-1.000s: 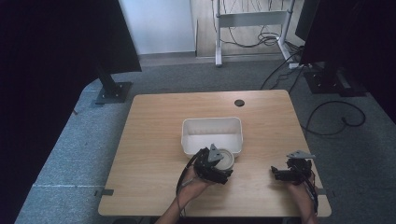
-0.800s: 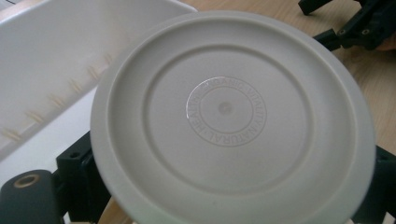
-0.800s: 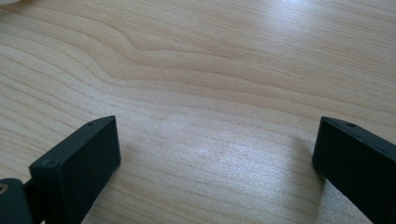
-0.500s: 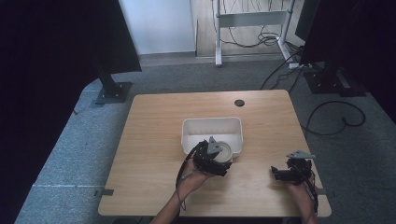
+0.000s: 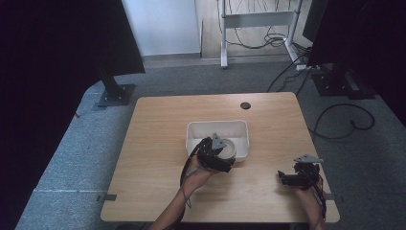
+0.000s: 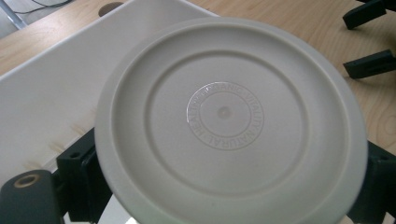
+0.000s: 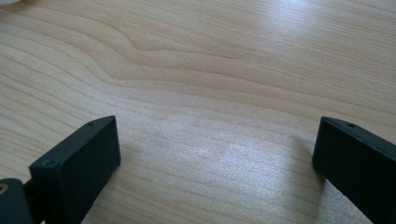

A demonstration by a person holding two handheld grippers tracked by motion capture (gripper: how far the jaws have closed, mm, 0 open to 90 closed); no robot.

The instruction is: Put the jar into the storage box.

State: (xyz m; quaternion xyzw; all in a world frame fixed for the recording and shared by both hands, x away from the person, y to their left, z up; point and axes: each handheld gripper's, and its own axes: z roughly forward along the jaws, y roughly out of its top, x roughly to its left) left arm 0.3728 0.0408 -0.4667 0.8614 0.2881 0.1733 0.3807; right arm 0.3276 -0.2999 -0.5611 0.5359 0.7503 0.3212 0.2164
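Left tongs [image 5: 224, 155] grip round cream embossed plate [image 6: 229, 126].

One wooden table [image 5: 158, 143] fills the middle of the high view. One white rectangular bin [image 5: 218, 130] sits at its centre. One round cream lid [image 6: 229, 123] is at the bin's lower edge. Two handheld grippers: the left gripper [image 5: 225, 158] at centre, the right gripper [image 5: 287, 178] at lower right. One dark round hole [image 5: 245, 105] marks the table's upper edge.
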